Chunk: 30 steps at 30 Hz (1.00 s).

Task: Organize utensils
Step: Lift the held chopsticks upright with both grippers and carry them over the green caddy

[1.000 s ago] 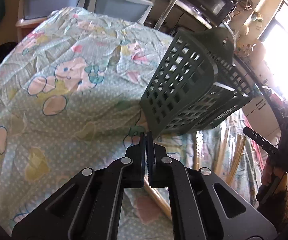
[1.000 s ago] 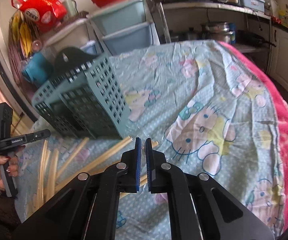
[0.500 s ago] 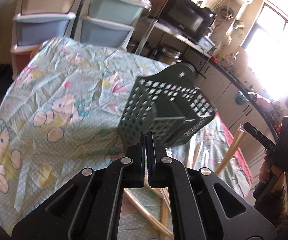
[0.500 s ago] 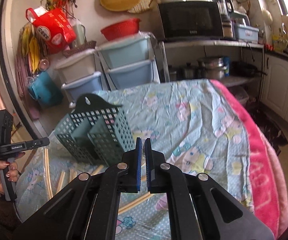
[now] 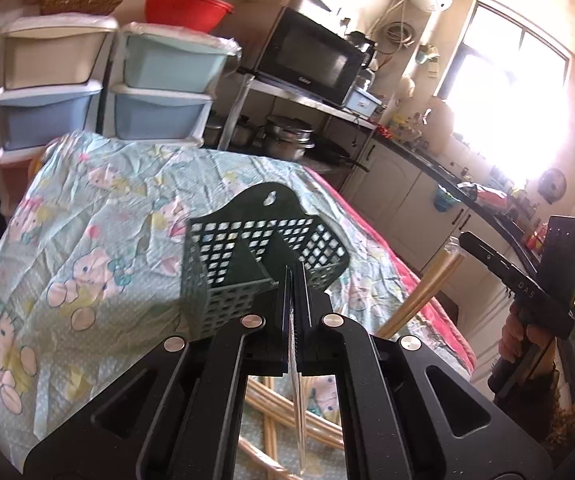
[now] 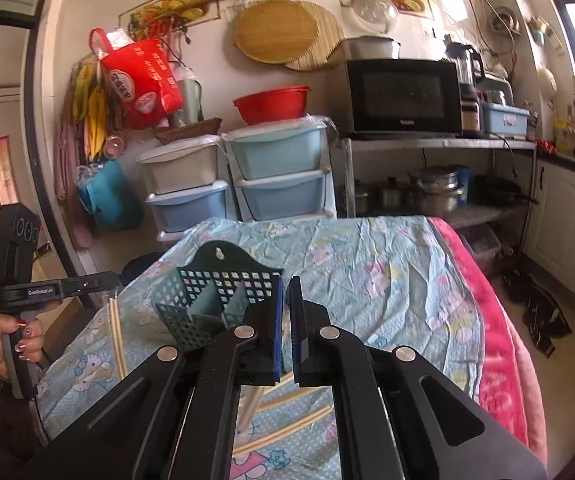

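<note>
A dark green perforated utensil basket [image 5: 255, 256] with compartments stands upright on the cartoon-print table cloth; it also shows in the right wrist view [image 6: 215, 300]. My left gripper [image 5: 293, 276] is shut on a clear-wrapped pair of chopsticks [image 5: 298, 400] that hangs below the fingers; in the right wrist view the same pair [image 6: 116, 332] hangs from it. My right gripper [image 6: 285, 292] is shut on another wrapped pair [image 6: 249, 404], held up above the table; in the left wrist view this pair [image 5: 419, 292] slants down from it. Several loose pairs [image 6: 295, 424] lie on the cloth.
The table's pink edge [image 6: 499, 340] runs along the right. Stacked plastic drawers [image 6: 275, 172] and a microwave [image 6: 403, 96] on a rack stand beyond the far end. White cabinets [image 5: 399, 192] line the right wall.
Both grippers have risen and pulled back from the table, each lifting a chopstick pair. The basket now looks smaller and farther below.
</note>
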{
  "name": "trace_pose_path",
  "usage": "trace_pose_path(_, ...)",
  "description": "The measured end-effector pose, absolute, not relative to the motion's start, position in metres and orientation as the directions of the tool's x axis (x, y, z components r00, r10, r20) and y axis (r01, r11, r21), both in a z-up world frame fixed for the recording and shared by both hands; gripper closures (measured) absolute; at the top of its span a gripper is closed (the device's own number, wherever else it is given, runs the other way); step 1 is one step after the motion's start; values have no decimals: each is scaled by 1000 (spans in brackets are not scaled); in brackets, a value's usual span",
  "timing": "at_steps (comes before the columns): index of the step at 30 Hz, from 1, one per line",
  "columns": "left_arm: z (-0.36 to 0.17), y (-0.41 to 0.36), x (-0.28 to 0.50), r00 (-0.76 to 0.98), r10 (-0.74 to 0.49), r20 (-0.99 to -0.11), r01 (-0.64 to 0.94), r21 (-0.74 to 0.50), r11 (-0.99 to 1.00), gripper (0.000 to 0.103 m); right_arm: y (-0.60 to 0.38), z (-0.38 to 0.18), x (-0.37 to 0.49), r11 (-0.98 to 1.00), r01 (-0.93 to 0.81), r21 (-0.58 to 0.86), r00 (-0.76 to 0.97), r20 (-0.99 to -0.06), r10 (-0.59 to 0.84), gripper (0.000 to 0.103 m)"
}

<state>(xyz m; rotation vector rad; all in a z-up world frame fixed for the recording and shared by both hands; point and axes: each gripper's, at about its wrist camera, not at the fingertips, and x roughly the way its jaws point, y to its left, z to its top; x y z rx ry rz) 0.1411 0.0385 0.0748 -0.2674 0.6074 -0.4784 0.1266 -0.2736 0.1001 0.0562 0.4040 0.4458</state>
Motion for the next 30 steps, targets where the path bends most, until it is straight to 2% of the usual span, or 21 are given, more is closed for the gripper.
trace_pose_path(9, 94, 25, 138, 724, -526, -446, 393, -360, 846, 103, -264, 118, 118, 889, -443, 114, 824, -337, 454, 99)
trace_pose_path(20, 113, 15, 137, 729, -543, -417, 427, -344, 837, 103, -264, 126, 124, 839, -504, 206, 772, -328, 544, 99)
trace_pose_path(30, 128, 10, 138, 734, -558, -388, 448, -341, 827, 103, -244, 143, 124, 824, -549, 141, 763, -318, 563, 99)
